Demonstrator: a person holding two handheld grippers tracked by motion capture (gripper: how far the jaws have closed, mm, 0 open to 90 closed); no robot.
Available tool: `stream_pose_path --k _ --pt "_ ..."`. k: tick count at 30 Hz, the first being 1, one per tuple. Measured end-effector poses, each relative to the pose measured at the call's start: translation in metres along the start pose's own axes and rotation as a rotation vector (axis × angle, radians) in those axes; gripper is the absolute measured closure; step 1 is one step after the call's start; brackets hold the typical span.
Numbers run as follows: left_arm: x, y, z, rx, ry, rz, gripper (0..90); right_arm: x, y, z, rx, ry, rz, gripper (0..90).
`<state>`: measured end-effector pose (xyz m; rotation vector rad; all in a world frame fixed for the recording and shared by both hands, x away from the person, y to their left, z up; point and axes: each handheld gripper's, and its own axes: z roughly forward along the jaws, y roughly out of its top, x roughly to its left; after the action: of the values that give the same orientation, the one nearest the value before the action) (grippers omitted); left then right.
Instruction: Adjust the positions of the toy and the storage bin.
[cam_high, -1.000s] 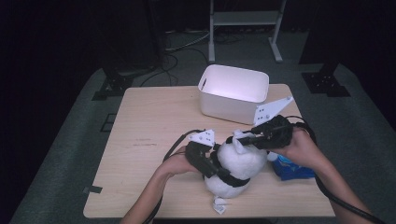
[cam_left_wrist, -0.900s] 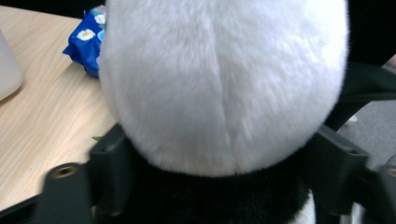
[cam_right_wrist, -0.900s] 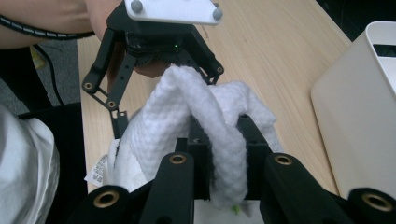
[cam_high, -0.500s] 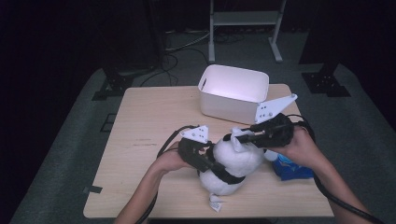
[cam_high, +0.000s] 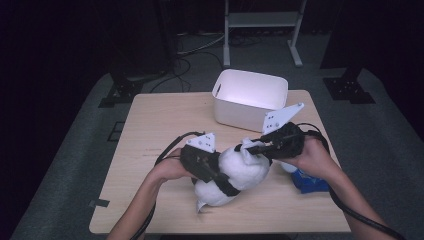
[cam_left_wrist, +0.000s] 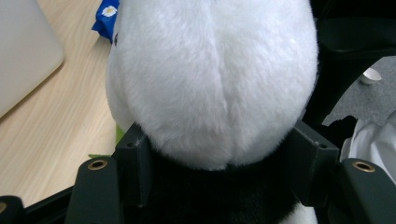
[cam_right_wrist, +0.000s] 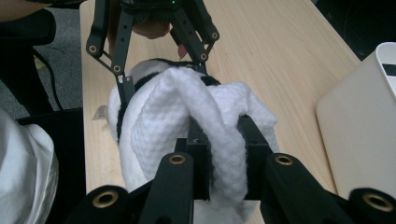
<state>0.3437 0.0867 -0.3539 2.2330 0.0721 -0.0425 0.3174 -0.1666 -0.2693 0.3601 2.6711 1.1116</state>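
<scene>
High view: a plump white plush toy with black bands across its body sits in the lower middle of the frame, on the near part of a light wooden table, with a white waffle-textured cloth draped over its upper right end. Its fur is short, soft and evenly white, with a faint seam down the middle in the left gripper view. The left gripper comes in from the lower left; its jaws have just been closing and now stand about half apart, pressed against both flanks of the toy where white fur meets black, so the toy is clamped between them. The right gripper, from the right of the frame, is nearly closed, and in the right gripper view its jaws pinch a thick fold of the cloth between them. The toy's long axis runs on a slant from the lower left to the upper right of the high view, its cloth-covered end towards the right gripper. Behind it, in the upper middle, stands a white rectangular plastic bin, apart from the toy. A small blue packet lies at the right, under the person's right hand.
</scene>
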Motion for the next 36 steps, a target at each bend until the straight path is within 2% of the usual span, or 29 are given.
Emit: stream_pose_path --k 6,12,14,16,22,25,28,34,36 --pt "0.000 0.006 0.010 0.007 -0.014 0.011 34.6 0.000 0.005 0.001 0.006 -0.006 -0.015 77.7" --pt "-0.001 0.010 0.020 0.025 -0.024 0.023 34.0 0.003 0.004 0.011 0.040 0.004 -0.025 77.5" --pt "-0.001 0.010 0.024 0.037 -0.022 0.016 32.7 0.003 -0.002 0.015 0.067 0.006 -0.021 77.5" --pt "-0.001 0.010 0.027 0.037 -0.020 0.018 32.4 0.003 -0.004 0.015 0.071 0.006 -0.021 77.5" --pt "-0.002 0.015 0.039 0.057 -0.009 0.020 30.9 -0.002 -0.029 0.015 0.060 0.003 0.035 77.5" --pt "-0.002 0.020 0.045 0.074 -0.009 0.027 30.9 -0.001 -0.032 0.015 0.058 -0.001 0.035 77.5" --pt "-0.003 0.025 0.052 0.103 -0.005 0.043 30.8 0.004 -0.033 0.022 0.085 -0.004 0.012 77.5" --pt "-0.004 0.029 0.056 0.123 -0.005 0.047 29.4 0.002 -0.044 0.024 0.054 0.009 0.048 77.6" --pt "-0.005 0.029 0.057 0.129 0.000 0.047 27.9 0.002 -0.050 0.026 0.067 0.012 0.053 77.6"
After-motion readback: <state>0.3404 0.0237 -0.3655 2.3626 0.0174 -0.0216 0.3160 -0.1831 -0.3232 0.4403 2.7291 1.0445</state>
